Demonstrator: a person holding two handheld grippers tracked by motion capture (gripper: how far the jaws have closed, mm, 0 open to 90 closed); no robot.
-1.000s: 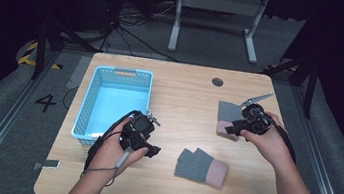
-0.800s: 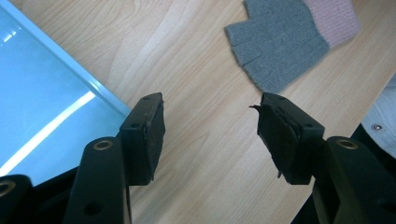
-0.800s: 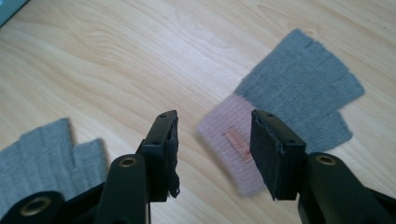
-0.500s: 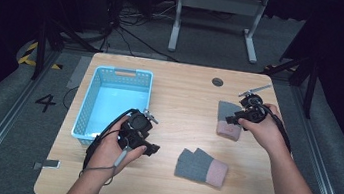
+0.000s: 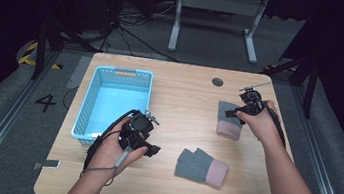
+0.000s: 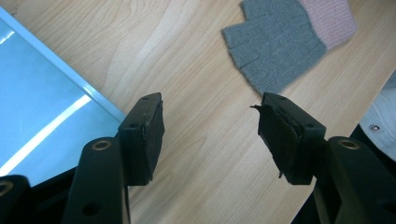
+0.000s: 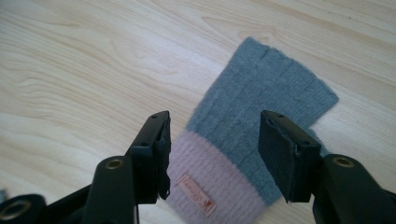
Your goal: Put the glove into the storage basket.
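A: What's just changed?

B: The right gripper (image 5: 231, 113), far right of the table (image 5: 181, 85), has moved in over the far glove (image 5: 229, 119) and dropped a bit vs. a sec ago. Its jaws have just been opening; they now stand wide apart above the glove, w/ the pink cuff and grey knit below the gap, pads not pressing. The left gripper (image 5: 153, 150) hasn't shifted; it sits near-left, just right of the blue basket (image 5: 86, 111), jaws also apart, nothing between them.

A: Meaning for the job?

B: My guess: a pick-up of that far glove is being lined up, likely to go in the basket, which looks empty. No grip yet, so neither glove has been moved. The near glove (image 5: 201, 166) lies flat at near centre, well apart from the far one.

A: What does one view give that another doesn't?

B: The right gripper view shows the far glove (image 7: 261, 135) close up: a small label on the pink cuff, ribbed grey part running away from the jaws. From the high view that's too small to read. The left gripper view shows the near glove (image 6: 285, 37) ahead of its jaws, the basket (image 6: 70, 77) edge at its left, plus bare wood between the pads. The high view alone gives the whole layout.
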